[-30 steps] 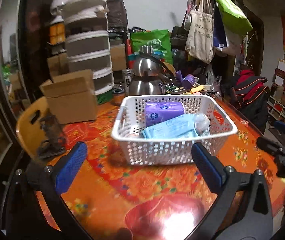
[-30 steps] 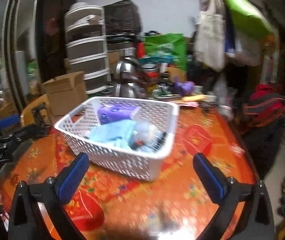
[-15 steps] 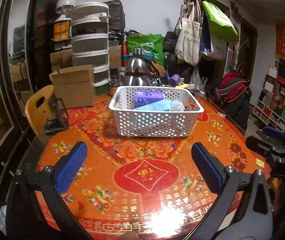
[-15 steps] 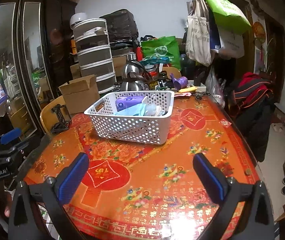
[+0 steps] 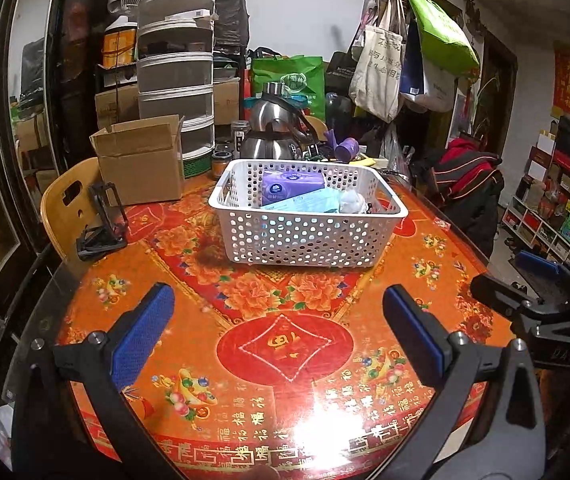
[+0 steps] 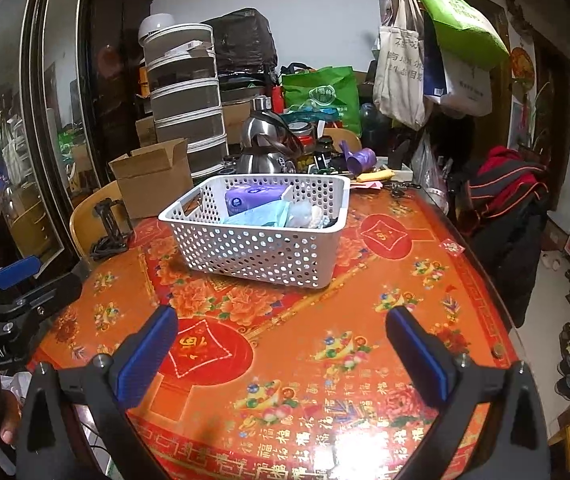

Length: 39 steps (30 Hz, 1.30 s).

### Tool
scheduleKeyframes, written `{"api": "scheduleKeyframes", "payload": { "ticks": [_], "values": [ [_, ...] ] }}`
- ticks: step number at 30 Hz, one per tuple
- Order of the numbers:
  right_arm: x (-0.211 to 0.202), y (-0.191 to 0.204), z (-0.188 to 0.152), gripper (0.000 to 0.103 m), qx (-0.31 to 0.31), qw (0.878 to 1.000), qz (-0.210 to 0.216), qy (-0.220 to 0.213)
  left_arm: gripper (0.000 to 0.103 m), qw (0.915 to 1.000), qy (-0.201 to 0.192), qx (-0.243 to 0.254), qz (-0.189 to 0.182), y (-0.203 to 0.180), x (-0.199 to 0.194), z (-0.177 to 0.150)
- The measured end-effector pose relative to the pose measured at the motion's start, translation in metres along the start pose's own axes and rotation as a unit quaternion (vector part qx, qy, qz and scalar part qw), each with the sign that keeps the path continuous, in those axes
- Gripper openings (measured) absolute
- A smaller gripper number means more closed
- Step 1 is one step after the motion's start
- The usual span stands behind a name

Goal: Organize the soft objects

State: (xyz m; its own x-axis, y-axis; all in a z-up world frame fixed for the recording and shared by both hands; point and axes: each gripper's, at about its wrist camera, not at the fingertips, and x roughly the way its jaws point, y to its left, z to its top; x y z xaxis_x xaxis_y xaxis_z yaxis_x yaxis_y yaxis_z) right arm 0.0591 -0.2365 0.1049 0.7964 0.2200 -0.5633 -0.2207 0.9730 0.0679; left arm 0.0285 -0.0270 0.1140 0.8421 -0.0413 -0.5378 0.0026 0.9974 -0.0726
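Both the left gripper [image 5: 279,332] and right gripper [image 6: 281,344] are held wide open, empty; the white perforated plastic basket [image 5: 305,236] is seen at frame centre.

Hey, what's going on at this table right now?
A person holds a hand-held gripper in each hand over the red patterned table. The left hand-held gripper and the right hand-held gripper are both open and empty, back from the white basket. A purple tissue pack and a light blue pack already lie in it.
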Motion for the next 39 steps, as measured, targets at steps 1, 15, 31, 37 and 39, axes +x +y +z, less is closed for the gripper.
{"api": "scheduleKeyframes", "payload": {
  "ticks": [1,15,31,37,39],
  "values": [
    [0.0005,0.0002,-0.0001,0.103,0.0,1.0,0.0,0.001,0.103,1.0,0.001,0.0,-0.001,0.0001,-0.0001,0.0001],
    [0.0015,0.0005,-0.0007,0.103,-0.002,1.0,-0.003,-0.001,0.103,1.0,0.005,0.006,-0.001,-0.0009,0.0067,0.0003],
    [-0.0003,-0.0002,-0.0009,0.103,-0.002,1.0,-0.004,-0.001,0.103,0.9999,0.005,0.008,-0.007,-0.0001,0.0069,-0.0036],
    [-0.0007,0.0,-0.0007,0.103,-0.004,1.0,-0.005,-0.001,0.103,0.9999,0.005,0.009,-0.007,-0.0006,0.0069,-0.0036],
    [-0.0018,0.0003,-0.0002,0.103,-0.006,1.0,-0.007,-0.002,0.103,0.9999,0.005,0.008,-0.008,-0.0006,0.0069,-0.0036]
  ]
}}
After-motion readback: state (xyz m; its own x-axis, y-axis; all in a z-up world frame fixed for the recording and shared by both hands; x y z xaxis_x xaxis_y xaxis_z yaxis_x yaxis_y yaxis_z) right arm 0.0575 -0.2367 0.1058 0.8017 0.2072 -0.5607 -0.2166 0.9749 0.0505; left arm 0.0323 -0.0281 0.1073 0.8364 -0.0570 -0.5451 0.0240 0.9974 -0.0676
